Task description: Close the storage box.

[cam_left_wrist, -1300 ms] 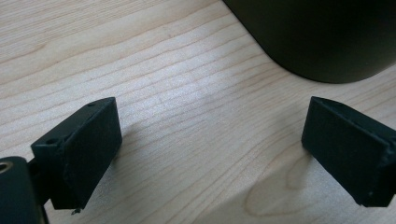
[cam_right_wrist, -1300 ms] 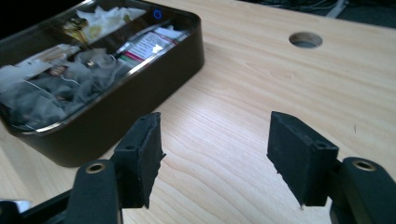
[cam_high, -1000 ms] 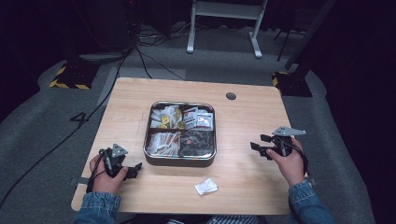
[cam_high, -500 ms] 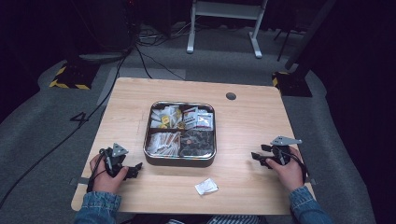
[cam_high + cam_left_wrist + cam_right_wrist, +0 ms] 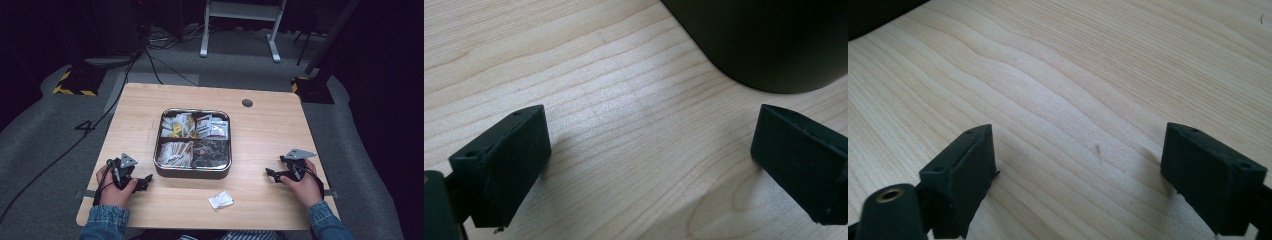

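We see a light wooden table (image 5: 265, 135) standing on grey carpet in a dark room, with cables and a white stand's legs (image 5: 240, 30) at the top of the high view, and yellow-black striped blocks at the upper left and right. A round dark grommet (image 5: 247, 103) sits near the table's far edge. In the middle of the frame a square metal tray (image 5: 159, 142) holds four compartments of packets and dark pieces. Below it, toward the lower middle, lies a small crumpled white packet (image 5: 220, 200), well apart from both tools. The left gripper (image 5: 144, 181) rests at the lower left, just beside the tray; the right gripper (image 5: 271, 174) rests at the lower right. The left gripper view shows its jaws spread wide over bare wood with the tray's dark wall (image 5: 769, 40) in the upper right. The right gripper view shows bare wood grain; its jaws have just been opening and stand wide, nothing between them
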Available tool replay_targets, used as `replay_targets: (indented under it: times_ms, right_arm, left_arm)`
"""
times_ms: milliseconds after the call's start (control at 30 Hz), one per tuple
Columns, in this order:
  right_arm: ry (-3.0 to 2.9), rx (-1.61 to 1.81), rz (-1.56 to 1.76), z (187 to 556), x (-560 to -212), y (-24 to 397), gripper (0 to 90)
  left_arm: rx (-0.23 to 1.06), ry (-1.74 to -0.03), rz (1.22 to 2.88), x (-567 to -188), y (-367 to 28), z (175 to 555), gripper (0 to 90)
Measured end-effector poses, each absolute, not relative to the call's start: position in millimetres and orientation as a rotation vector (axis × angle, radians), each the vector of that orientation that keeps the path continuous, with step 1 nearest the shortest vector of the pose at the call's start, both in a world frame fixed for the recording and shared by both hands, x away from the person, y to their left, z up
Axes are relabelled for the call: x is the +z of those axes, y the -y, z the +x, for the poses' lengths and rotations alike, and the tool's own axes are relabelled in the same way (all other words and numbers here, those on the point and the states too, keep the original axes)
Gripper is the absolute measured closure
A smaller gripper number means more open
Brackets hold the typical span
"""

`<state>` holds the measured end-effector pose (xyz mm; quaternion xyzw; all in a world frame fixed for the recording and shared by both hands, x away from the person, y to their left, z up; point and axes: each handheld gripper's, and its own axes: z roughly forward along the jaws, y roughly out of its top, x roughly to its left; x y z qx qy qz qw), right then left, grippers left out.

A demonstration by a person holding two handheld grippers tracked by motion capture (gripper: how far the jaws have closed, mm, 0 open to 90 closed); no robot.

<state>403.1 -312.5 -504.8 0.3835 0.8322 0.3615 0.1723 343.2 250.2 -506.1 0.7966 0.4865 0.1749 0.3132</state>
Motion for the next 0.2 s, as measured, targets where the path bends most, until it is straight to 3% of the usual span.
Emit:
replay_targets:
  times_ms: [200]
  right_arm:
    - [-2.361,1.027,1.089,403.7,-505.0,312.4,13.6]
  left_arm:
    - [0.463,-1.29,2.1,-506.1,-249.5,343.3,2.6]
